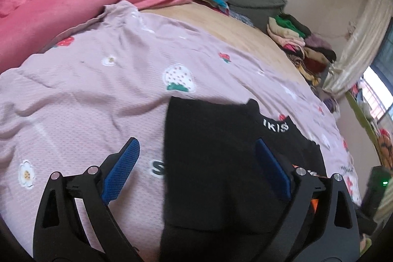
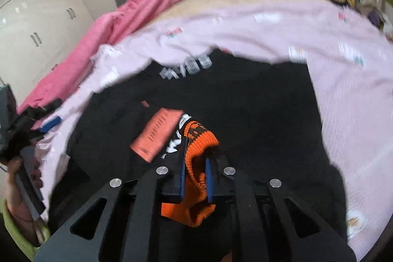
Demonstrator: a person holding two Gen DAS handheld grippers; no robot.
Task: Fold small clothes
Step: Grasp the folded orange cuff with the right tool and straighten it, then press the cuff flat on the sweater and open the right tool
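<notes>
**A:** In the left wrist view, your left gripper [image 1: 196, 168] is hanging with its blue pads spread wide, gripping nothing. Why there?

**B:** You are straddling the left edge of the black garment [image 1: 221, 163], which is lying flat on the pink bedspread [image 1: 86, 90]. One pad is sitting over bare bedspread at 8 o'clock, the other over black cloth at 4 o'clock. I'd judge you are lining up to take that edge for a fold.

**A:** Any writing?

**B:** White letters near the garment's top edge at 2 o'clock are reading roughly "IKIS"; the rest is cut off. A dark "S" is showing on the bedspread beside the garment's edge. A pink blanket [image 1: 61, 4] and piles of folded clothes [image 1: 294, 41] are lying well apart, at 11 and 2 o'clock.

**A:** And the right wrist view?

**B:** Your right gripper [image 2: 195, 171] is clenching the orange knit trim [image 2: 196, 163], which is bunching between the pads at 6 o'clock. The garment is spreading out beyond toward 12, so you are probably lifting this end to carry it over.

**A:** Labels here?

**B:** An orange tag [image 2: 157, 136] is lying on the cloth just left of the trim; its print is too blurred to read, like the white letters at 12 o'clock.
</notes>
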